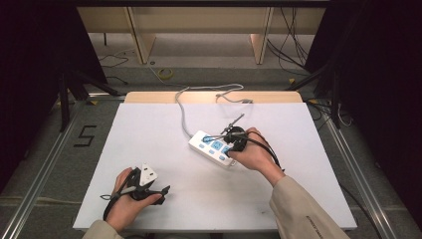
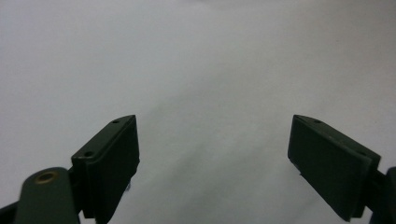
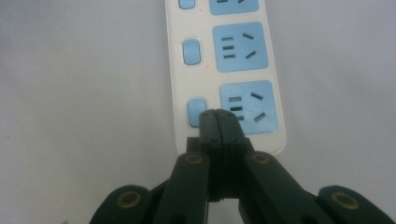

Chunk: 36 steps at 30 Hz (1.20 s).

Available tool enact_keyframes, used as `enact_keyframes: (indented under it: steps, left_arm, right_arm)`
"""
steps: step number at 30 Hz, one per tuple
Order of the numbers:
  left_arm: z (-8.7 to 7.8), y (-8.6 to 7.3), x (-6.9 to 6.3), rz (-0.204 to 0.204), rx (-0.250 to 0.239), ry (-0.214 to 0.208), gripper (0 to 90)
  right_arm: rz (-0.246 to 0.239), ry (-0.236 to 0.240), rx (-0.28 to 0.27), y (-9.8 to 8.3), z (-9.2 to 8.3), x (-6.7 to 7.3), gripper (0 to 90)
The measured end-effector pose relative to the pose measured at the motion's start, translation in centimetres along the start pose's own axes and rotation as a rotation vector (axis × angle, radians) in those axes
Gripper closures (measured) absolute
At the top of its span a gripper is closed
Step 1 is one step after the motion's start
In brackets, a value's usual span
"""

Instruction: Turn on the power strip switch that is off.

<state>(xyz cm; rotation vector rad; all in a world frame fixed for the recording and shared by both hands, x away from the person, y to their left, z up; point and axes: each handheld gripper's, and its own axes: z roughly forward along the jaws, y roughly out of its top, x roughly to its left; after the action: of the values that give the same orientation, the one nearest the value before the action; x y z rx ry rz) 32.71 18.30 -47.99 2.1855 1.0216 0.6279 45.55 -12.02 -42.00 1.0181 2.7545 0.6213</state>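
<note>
Over the nearest switch (image 3: 196, 112) of the power strip (image 3: 224, 70), the right gripper (image 3: 217, 116) is being held with fingers pressed together.
The strip is lying mid-surface (image 1: 164, 149); the left gripper (image 2: 215, 154) is being rested near the front edge, fingers wide and holding nothing.

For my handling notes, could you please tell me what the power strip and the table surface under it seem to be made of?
Power strip: likely hard moulded plastic, smooth and slightly glossy white, with light blue socket faces and rounded switch buttons. Table surface: a matte white sheet or board, even and without shine; whether it is paper, laminate or foam board cannot be told.
</note>
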Motion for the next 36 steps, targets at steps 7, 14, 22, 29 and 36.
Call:
enact_keyframes:
  steps: [7,14,22,29,36]
  left_arm:
    - [0.0,0.0,0.0,0.0,0.0,-0.001,16.4]
    - [0.0,0.0,0.0,0.001,-0.001,-0.001,16.4]
    - [0.0,0.0,0.0,0.002,-0.001,-0.001,16.5]
    - [0.0,0.0,0.0,0.002,0.0,0.0,16.5]
    - [0.0,0.0,0.0,0.003,-0.001,0.0,16.5]
  right_arm:
    - [-0.005,0.0,0.006,0.5,0.1,0.2,90.0]
    - [-0.01,-0.003,0.01,0.9,0.4,0.3,90.0]
    - [-0.016,-0.006,0.023,1.2,0.7,0.5,90.0]
    - [-0.016,-0.004,0.029,1.4,1.0,0.5,90.0]
    - [-0.017,0.001,0.034,1.6,1.3,0.5,90.0]
